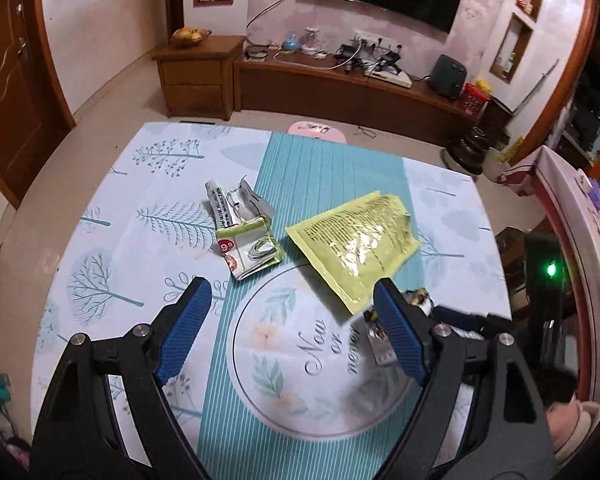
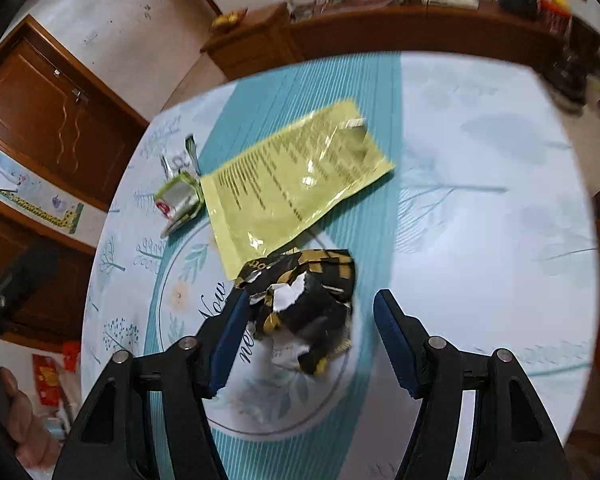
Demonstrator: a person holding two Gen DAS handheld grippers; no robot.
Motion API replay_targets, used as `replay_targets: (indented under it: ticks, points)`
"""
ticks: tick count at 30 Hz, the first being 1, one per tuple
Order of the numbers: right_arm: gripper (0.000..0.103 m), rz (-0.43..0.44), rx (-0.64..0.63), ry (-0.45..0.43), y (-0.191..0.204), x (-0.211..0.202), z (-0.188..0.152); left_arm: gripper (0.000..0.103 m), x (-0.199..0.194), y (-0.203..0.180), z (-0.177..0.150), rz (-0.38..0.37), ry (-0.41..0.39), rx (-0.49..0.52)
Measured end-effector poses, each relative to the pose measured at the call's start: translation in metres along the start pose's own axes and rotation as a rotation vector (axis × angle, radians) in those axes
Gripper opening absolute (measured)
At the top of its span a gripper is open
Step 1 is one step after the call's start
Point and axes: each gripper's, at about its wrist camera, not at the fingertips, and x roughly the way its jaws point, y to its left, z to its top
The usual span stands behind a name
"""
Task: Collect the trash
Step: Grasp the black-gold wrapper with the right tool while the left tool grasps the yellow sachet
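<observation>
A crumpled black and gold wrapper (image 2: 308, 308) lies between the fingers of my right gripper (image 2: 312, 312). It touches the left pad, while a strip of tablecloth shows before the right pad, so the jaws stand open around it. Just beyond lies a flat yellow-green pouch (image 2: 296, 184) (image 1: 356, 244). A folded white and green wrapper (image 1: 250, 250) (image 2: 178, 200) and a silver wrapper (image 1: 232, 204) sit further left. My left gripper (image 1: 292, 296) hangs open over the round print, nothing between its fingers. The right gripper (image 1: 452, 320) shows behind its right finger.
A round table with a tree-print cloth (image 1: 112, 240) and a teal striped runner (image 1: 332, 168) carries everything. Beyond it are a low wooden TV cabinet (image 1: 340, 88), a wooden door (image 1: 8, 92) at left and a pink stool (image 1: 318, 131) at the far edge.
</observation>
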Motion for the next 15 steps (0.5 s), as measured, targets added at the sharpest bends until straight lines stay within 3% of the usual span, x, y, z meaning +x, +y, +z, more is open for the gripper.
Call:
replay_targets:
  ticks: [2,4,8,15]
  points:
    - [0.065,0.018,-0.017,0.010,0.001,0.011,-0.002,0.081,0.009,0.002,0.003,0.001,0.010,-0.014]
    - [0.054,0.046,-0.046,0.000,0.004,0.018,-0.002,0.081,0.020,0.004,0.006,-0.002,0.024,-0.024]
    - [0.046,0.060,-0.105,-0.006,0.014,0.022,-0.004,0.081,0.041,0.003,0.008,-0.021,0.060,-0.029]
    - [0.041,0.048,-0.147,-0.057,0.016,0.000,-0.006,0.081,0.070,-0.007,0.008,-0.066,0.119,-0.051]
